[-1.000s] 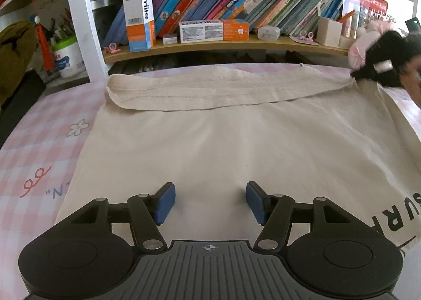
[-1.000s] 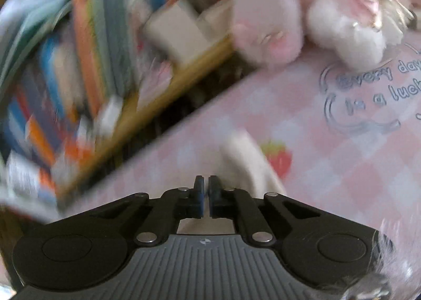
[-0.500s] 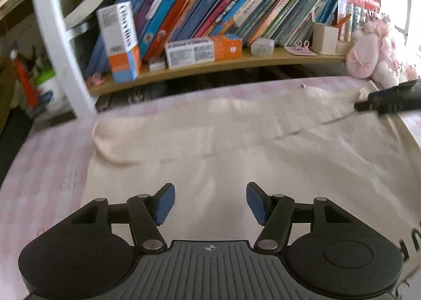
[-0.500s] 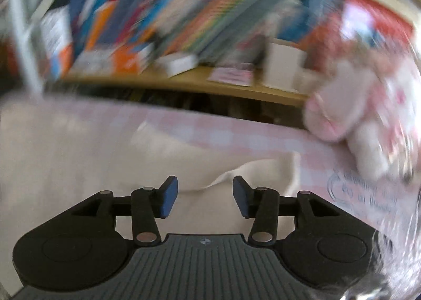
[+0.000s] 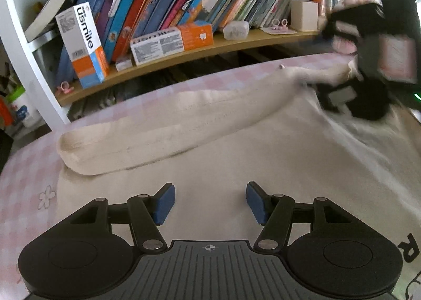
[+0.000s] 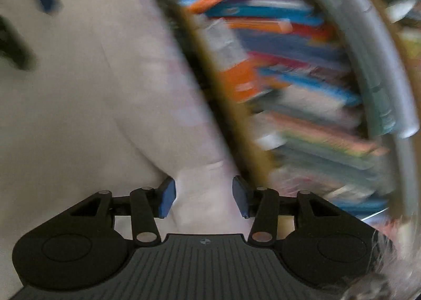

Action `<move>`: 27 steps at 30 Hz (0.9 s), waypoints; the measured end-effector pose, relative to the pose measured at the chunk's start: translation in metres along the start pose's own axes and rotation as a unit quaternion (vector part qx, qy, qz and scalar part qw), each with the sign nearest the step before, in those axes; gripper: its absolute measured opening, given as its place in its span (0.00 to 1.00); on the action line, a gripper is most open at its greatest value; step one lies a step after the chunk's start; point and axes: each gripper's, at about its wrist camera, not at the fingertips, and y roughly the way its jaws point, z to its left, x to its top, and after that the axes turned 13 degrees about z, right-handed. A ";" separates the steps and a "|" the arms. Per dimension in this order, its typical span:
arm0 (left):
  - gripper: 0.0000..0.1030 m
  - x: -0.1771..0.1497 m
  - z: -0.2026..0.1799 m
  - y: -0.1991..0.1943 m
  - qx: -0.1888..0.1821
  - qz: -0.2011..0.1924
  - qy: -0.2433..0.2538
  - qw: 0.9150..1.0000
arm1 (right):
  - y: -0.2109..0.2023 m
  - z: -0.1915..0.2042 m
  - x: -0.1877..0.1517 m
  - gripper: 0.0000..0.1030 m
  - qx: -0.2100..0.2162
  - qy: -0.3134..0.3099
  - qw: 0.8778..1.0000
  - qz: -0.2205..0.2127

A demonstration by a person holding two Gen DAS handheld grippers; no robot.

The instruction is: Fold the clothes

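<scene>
Cream shirt (image 5: pixel 236 147): your right gripper (image 6: pixel 202 198) has just let its far hem drop; both grippers' fingers stand apart, left gripper (image 5: pixel 209 202) empty.

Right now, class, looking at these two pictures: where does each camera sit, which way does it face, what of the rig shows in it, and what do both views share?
Left wrist: sits on the left hand-held gripper, looks forward and down over the cream garment toward the bookshelf; its open blue pads show, with the right hand-held gripper blurred at the garment's far right.
Right wrist: sits on the right hand-held gripper, rolled sideways and blurred; open pads straddle cream cloth.
Shared: garment, bookshelf, orange-and-white box.
</scene>
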 end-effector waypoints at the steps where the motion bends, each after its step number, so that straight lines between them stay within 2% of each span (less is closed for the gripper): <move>1: 0.59 0.000 0.001 -0.001 0.000 -0.001 -0.001 1.000 | 0.008 -0.014 0.004 0.42 -0.015 0.048 0.999 0.013; 5: 0.59 0.007 0.001 -0.002 -0.012 -0.010 0.015 1.000 | 0.017 -0.055 -0.005 0.42 0.028 0.168 0.984 0.054; 7: 0.58 0.016 0.002 0.002 -0.014 -0.014 0.021 1.000 | 0.008 -0.059 -0.015 0.44 0.040 0.181 0.981 0.049; 9: 0.58 0.024 0.008 0.006 -0.021 -0.022 0.006 1.000 | -0.005 -0.058 -0.028 0.45 0.072 0.206 0.975 0.044; 11: 0.58 0.033 0.022 0.014 -0.034 -0.022 -0.025 0.999 | -0.010 -0.058 -0.036 0.45 0.115 0.249 0.960 0.055; 14: 0.58 0.045 0.052 0.031 -0.049 -0.014 -0.078 0.996 | -0.009 -0.057 -0.054 0.45 0.169 0.319 0.928 0.094; 16: 0.58 0.052 0.078 0.043 -0.050 -0.007 -0.120 0.991 | -0.004 -0.056 -0.066 0.44 0.177 0.351 0.912 0.122; 18: 0.58 0.058 0.108 0.046 -0.037 -0.008 -0.176 0.984 | 0.001 -0.060 -0.077 0.45 0.176 0.378 0.898 0.136; 22: 0.58 0.062 0.160 0.043 -0.001 -0.015 -0.278 0.960 | -0.003 -0.073 -0.092 0.44 0.170 0.422 0.876 0.158; 24: 0.58 0.051 0.174 0.026 -0.003 -0.035 -0.306 0.951 | -0.012 -0.078 -0.101 0.45 0.176 0.440 0.866 0.157; 25: 0.58 0.042 0.175 0.016 -0.010 -0.044 -0.306 0.951 | -0.019 -0.081 -0.107 0.46 0.180 0.448 0.862 0.156; 27: 0.58 0.020 0.169 -0.005 -0.018 -0.052 -0.291 0.955 | -0.038 -0.083 -0.119 0.47 0.188 0.462 0.852 0.156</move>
